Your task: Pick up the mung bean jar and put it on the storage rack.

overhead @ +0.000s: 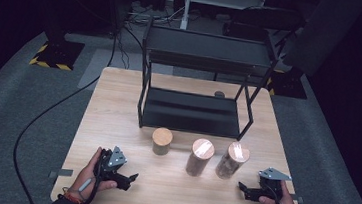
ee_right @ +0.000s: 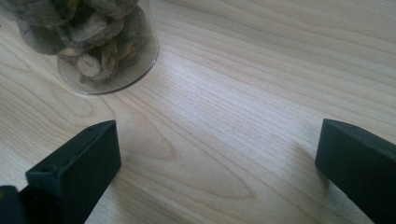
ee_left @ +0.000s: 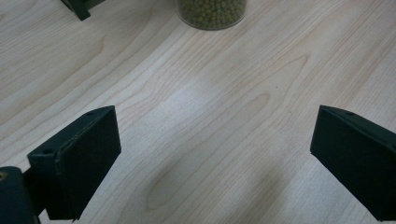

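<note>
Pale wood grain runs under both of my grippers, and I take the black metal rack (overhead: pixel 198 83) at the far side of the table (overhead: pixel 118 106) as my landmark. Just in front of the rack stand three jars in a row, each with a round wooden lid. The short jar of green beans (overhead: pixel 161 141) is closest to the rack's front left leg; the middle jar (overhead: pixel 200 157) and the jar of dried mushrooms (overhead: pixel 232 160) stand a little farther out from it, side by side but apart.

My left gripper (overhead: pixel 129 179) rests at the near edge, well away from the rack, its jaws spread wide with bare table between them; its own view has the bean jar's base (ee_left: pixel 212 13) ahead. My right gripper (overhead: pixel 242 189) sits at the near right edge, jaws likewise spread apart on nothing, with the mushroom jar (ee_right: pixel 88 42) just ahead and to one side.
</note>
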Tool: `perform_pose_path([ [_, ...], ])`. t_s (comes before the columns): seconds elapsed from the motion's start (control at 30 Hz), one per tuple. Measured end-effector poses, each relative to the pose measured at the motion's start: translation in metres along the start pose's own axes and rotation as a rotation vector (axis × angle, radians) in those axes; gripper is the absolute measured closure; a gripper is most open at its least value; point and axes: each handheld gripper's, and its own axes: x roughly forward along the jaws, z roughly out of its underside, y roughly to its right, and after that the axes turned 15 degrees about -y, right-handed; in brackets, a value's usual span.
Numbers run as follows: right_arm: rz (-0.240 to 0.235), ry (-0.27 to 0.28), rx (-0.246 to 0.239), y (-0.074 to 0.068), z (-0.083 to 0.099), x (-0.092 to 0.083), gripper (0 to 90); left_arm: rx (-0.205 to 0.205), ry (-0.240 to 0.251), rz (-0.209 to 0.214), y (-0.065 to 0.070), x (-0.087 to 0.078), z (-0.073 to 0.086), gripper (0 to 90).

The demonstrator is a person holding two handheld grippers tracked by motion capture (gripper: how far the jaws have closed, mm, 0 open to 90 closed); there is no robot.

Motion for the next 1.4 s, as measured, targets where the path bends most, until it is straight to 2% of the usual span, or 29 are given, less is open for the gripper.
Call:
perform_pose_path([
  [0.57,0.000,0.001,0.000,0.000,0.000,0.000,0.0,0.009,0.029,-0.009,0.001,-0.001,-0.007,1.5],
  [0.7,0.000,0.001,0.000,0.000,0.000,0.000,0.0,0.007,0.037,-0.004,0.001,-0.001,-0.009,1.5],
  [1.0,0.000,0.001,0.001,0.000,0.000,0.000,0.0,0.030,0.048,-0.002,0.001,0.000,-0.016,1.7],
  [1.4,0.001,0.001,0.002,0.000,0.000,0.000,0.0,0.030,0.067,0.006,-0.001,0.002,-0.023,2.0],
])
